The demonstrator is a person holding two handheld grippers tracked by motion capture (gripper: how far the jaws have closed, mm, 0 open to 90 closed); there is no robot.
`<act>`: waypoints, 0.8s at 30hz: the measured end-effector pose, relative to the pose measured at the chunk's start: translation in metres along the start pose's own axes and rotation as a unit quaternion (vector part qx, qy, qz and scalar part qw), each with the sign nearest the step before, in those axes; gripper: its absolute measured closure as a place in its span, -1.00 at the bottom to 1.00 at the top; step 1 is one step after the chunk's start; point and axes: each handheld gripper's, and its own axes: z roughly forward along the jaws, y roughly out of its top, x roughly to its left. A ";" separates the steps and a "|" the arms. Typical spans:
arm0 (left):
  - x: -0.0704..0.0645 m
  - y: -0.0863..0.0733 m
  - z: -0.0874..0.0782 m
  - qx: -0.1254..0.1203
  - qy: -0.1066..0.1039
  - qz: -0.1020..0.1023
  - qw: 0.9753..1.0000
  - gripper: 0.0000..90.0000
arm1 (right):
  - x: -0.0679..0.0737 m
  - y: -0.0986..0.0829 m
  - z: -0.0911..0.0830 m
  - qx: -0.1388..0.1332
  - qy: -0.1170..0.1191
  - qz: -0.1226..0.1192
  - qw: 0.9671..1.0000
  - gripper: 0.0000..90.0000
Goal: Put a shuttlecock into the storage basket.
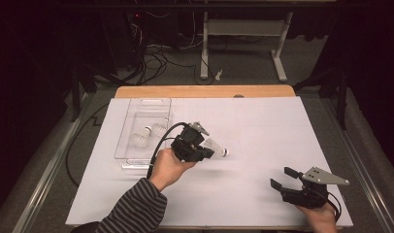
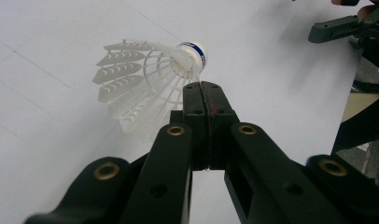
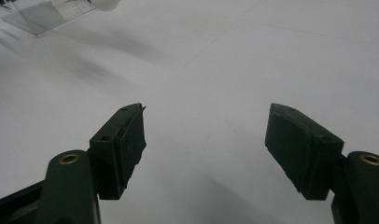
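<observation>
White-covered counter [image 1: 263,145], dark room: left claw [image 1: 205,153] pinched closed on a shuttlecock [image 1: 216,147], held mid-counter just right of the clear tray [image 1: 132,162].
Very light, brittle feathers, so grip by the skirt ribs near the cork [image 2: 193,53], gently. Right claw [image 1: 281,178] wide open, holding nothing, near the front right corner. Two more shuttlecocks [image 1: 145,134] in the tray.

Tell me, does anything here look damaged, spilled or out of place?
Nothing stands out. The left tool is shut on the feather skirt of a white feathered shuttlecock with a blue-banded cork, whose feathers look whole. Two more white shuttlecocks lie inside the clear plastic tray. The right tool is open over bare white paper.
</observation>
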 end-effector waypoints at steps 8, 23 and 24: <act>0.002 -0.005 -0.009 -0.006 0.006 -0.006 1.000 0.99 | 0.000 0.000 0.000 0.000 0.000 0.000 1.000 -0.35; 0.005 -0.012 -0.024 -0.016 0.017 -0.013 1.000 0.99 | 0.000 0.000 0.000 0.001 0.000 0.000 1.000 -0.35; 0.005 -0.013 -0.025 -0.017 0.017 -0.014 1.000 0.99 | 0.000 0.000 0.000 0.001 0.000 -0.001 1.000 -0.35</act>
